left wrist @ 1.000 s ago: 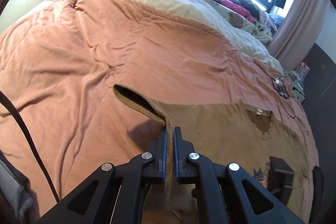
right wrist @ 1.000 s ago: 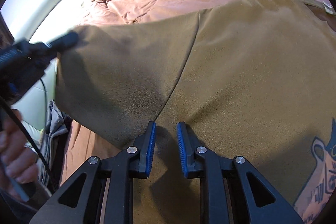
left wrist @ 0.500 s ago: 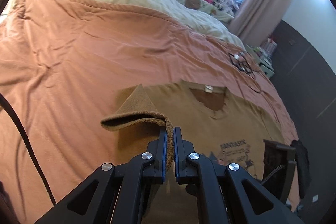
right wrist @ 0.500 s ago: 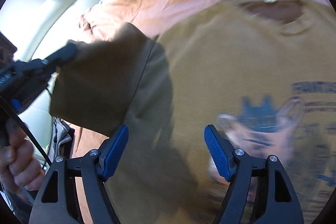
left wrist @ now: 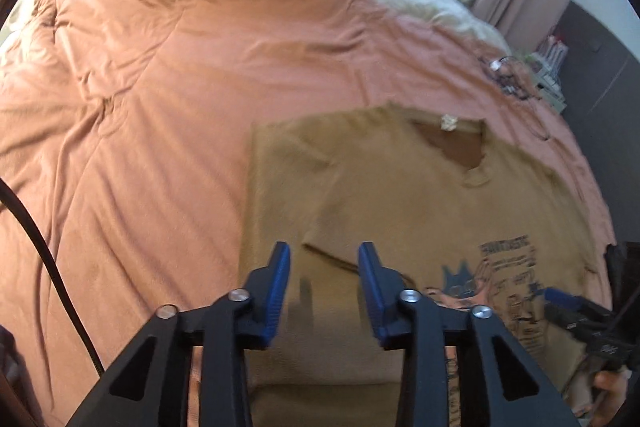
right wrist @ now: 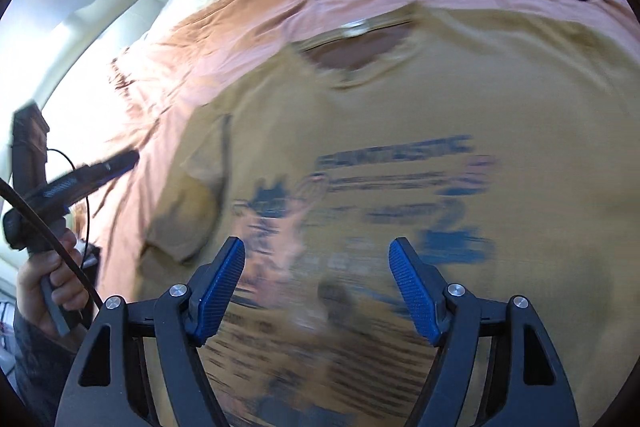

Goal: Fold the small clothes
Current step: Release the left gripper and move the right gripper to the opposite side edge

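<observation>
**Tan T-shirt laid print-up on the bed, one sleeve turned in, both tongs spread and empty**

The T-shirt (left wrist: 404, 227) was seen flat on the salmon quilt (left wrist: 160, 99), collar toward the bed's far edge, its left sleeve (left wrist: 288, 171) already folded over the chest. The left tongs (left wrist: 324, 291) and right tongs (right wrist: 316, 283) were held apart above the cloth, nothing pinched. The next fold was judged best done by pinching the opposite sleeve at its hem and laying it across evenly, creases smoothed first. On the chest print (right wrist: 400, 187) only "FANTASTIC" could be made out; the smaller lines were blurred, and the neck label (left wrist: 448, 123) could not be read.
</observation>
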`<state>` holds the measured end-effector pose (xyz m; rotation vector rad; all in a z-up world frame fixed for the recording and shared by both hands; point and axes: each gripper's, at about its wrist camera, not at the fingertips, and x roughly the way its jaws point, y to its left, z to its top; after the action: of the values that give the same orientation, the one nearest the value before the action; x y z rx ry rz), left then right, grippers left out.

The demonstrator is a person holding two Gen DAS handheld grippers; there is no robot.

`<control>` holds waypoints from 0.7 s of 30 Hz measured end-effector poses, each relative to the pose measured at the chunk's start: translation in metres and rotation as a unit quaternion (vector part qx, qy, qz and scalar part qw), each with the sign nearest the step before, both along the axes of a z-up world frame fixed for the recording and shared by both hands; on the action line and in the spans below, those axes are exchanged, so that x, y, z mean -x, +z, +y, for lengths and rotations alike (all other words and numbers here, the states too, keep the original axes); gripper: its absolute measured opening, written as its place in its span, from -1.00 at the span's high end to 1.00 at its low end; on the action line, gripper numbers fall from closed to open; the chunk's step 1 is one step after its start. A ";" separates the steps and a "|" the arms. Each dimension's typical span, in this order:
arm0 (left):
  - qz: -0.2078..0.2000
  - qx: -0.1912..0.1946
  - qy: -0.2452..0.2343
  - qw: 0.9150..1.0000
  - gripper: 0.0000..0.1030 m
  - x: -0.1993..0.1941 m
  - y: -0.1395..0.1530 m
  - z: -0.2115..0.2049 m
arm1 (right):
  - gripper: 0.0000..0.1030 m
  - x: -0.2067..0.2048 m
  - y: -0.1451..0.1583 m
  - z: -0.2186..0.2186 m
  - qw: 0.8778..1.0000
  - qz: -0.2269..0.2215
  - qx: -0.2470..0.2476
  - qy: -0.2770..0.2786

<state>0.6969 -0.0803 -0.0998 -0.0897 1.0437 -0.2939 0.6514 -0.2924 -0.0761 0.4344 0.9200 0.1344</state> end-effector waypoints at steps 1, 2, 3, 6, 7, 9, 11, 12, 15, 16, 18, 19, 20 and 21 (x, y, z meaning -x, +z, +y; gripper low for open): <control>0.011 0.002 0.000 1.000 0.46 -0.004 -0.008 -0.002 | -0.43 0.003 -0.001 -0.013 1.000 0.002 0.006 -0.011; 0.021 0.007 -0.002 1.000 0.46 -0.006 -0.014 -0.004 | -0.43 0.011 0.001 -0.022 1.000 0.001 0.011 -0.018; 0.028 0.016 -0.004 0.999 0.46 -0.008 -0.020 -0.006 | -0.43 0.020 0.003 -0.030 1.000 0.001 0.016 -0.025; 0.045 0.015 -0.004 0.999 0.46 -0.016 -0.036 -0.014 | -0.43 0.040 0.001 -0.066 0.998 0.005 0.031 -0.059; 0.051 0.013 -0.006 0.999 0.45 -0.018 -0.041 -0.018 | -0.43 0.047 0.001 -0.078 0.997 0.006 0.036 -0.071; 0.059 0.015 -0.007 0.998 0.45 -0.023 -0.048 -0.024 | -0.43 0.057 0.003 -0.096 0.995 0.007 0.040 -0.090; 0.066 0.026 -0.006 0.997 0.45 -0.028 -0.053 -0.030 | -0.43 0.069 0.007 -0.115 0.993 0.005 0.040 -0.115; 0.064 0.029 -0.005 0.998 0.45 -0.031 -0.053 -0.033 | -0.43 0.074 0.008 -0.124 0.991 0.006 0.040 -0.125; 0.058 0.070 -0.021 0.996 0.45 -0.038 -0.048 -0.044 | -0.43 0.092 0.016 -0.148 0.987 0.004 0.039 -0.153; 0.059 0.098 -0.033 0.993 0.45 -0.040 -0.045 -0.048 | -0.43 0.099 0.017 -0.156 0.986 0.004 0.040 -0.162; 0.055 0.114 -0.050 0.991 0.45 -0.043 -0.038 -0.062 | -0.43 0.110 0.021 -0.169 0.983 0.003 0.038 -0.179; 0.047 0.114 -0.058 0.991 0.45 -0.044 -0.033 -0.070 | -0.43 0.116 0.024 -0.175 0.982 0.003 0.037 -0.187; 0.042 0.113 -0.063 0.991 0.45 -0.044 -0.028 -0.078 | -0.43 0.130 0.029 -0.179 0.981 0.002 0.037 -0.192; 0.040 0.110 -0.065 0.991 0.45 -0.044 -0.025 -0.084 | -0.43 0.137 0.032 -0.185 0.979 0.001 0.038 -0.199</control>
<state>0.7412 -0.1645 -0.1248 -0.2333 1.0960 -0.5279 0.5146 -0.4771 -0.0446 0.5381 0.8210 -0.2657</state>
